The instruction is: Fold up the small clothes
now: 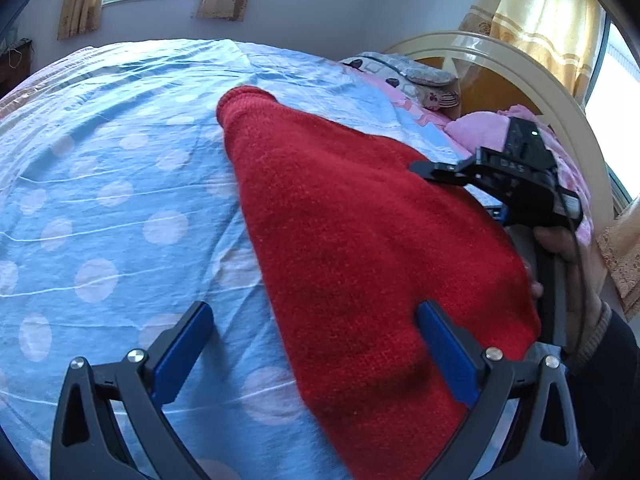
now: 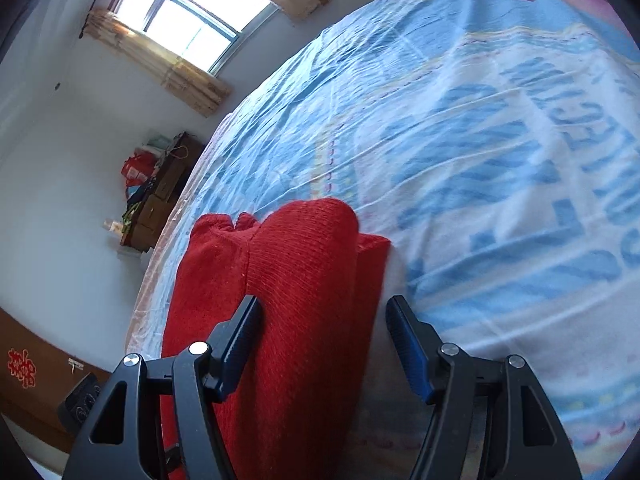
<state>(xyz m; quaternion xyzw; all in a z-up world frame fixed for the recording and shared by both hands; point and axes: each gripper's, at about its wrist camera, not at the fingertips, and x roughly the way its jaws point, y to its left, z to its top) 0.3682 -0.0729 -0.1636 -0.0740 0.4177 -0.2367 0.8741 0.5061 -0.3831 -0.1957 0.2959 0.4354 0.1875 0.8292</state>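
From the left wrist, the red knit garment (image 1: 360, 240) lies lengthwise on the blue spotted bedsheet (image 1: 112, 184), its narrow cuffed end pointing toward the far edge of the bed. The left gripper (image 1: 316, 344) hovers over the garment's near end with its jaws spread wide; one blue pad sits over the red knit, the other over bare sheet beside it, and nothing is pinched. On the garment's other side, a hand (image 1: 568, 256) holds the right gripper's black body against the knit's edge. Beyond the garment, by the cream headboard (image 1: 520, 68), lie a grey pillow (image 1: 404, 68) and pink bedding (image 1: 488, 128).

From the right wrist, the red knit garment (image 2: 288, 300) looks folded over on itself, a rounded fold topping a flatter layer. The right gripper (image 2: 324, 340) stands spread: one pad rests against the fold's side, the other clear of the garment over the sheet. Past the garment's far end, a brown cabinet (image 2: 160, 196) stands against the wall under the window (image 2: 192, 12).
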